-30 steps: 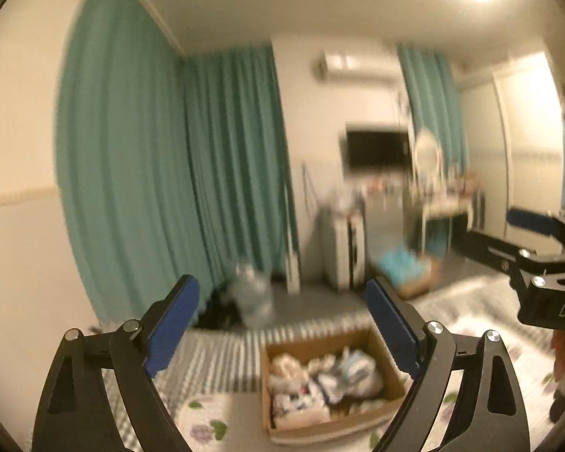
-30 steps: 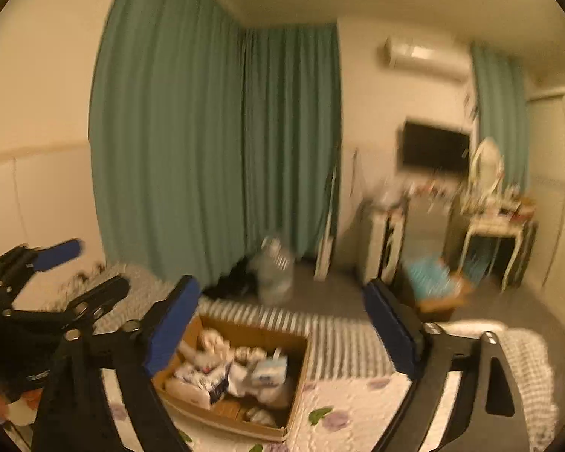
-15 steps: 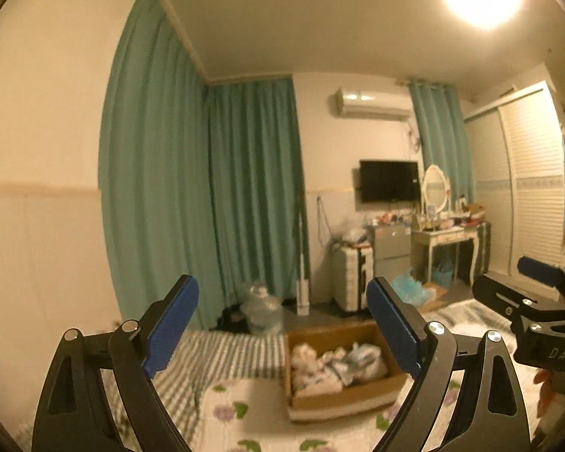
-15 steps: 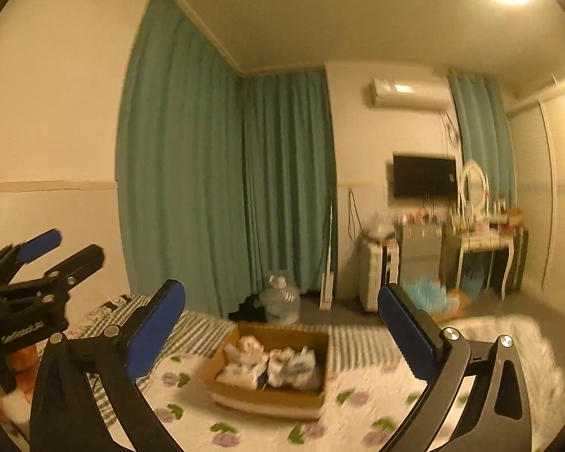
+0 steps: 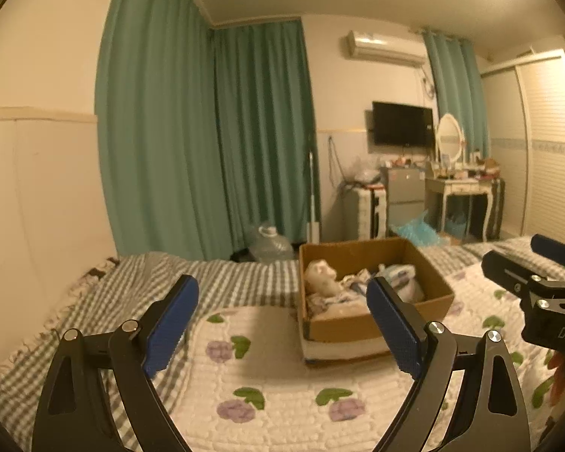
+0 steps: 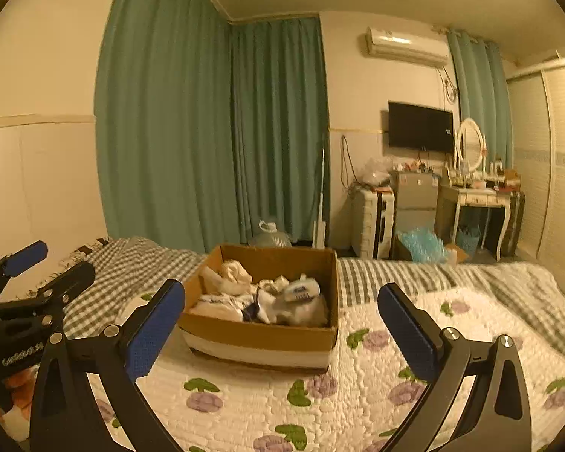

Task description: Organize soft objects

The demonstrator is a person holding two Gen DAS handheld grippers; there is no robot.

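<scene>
A brown cardboard box (image 5: 342, 326) (image 6: 260, 335) sits on the bed's flowered quilt (image 5: 267, 373) (image 6: 358, 388). It holds several soft things: a pale plush (image 5: 320, 275) (image 6: 229, 275) and crumpled white and blue cloths (image 5: 399, 277) (image 6: 293, 297). My left gripper (image 5: 282, 312) is open and empty, hovering above the quilt just short of the box. My right gripper (image 6: 280, 320) is open and empty, facing the box from its other side. Each gripper shows at the edge of the other's view, the right one (image 5: 538, 286) and the left one (image 6: 22, 293).
A grey checked blanket (image 5: 139, 286) (image 6: 452, 275) covers the bed's far part. Past the bed are teal curtains (image 5: 207, 143), a water jug (image 5: 269, 243), a suitcase (image 6: 373, 222), a dressing table (image 6: 478, 203) and a wall television (image 6: 420, 132). An orange soft thing (image 6: 17, 388) lies at the lower left.
Both views have tilted down and settled sharper. The box now appears larger and nearer in both. Both grippers stay open.
</scene>
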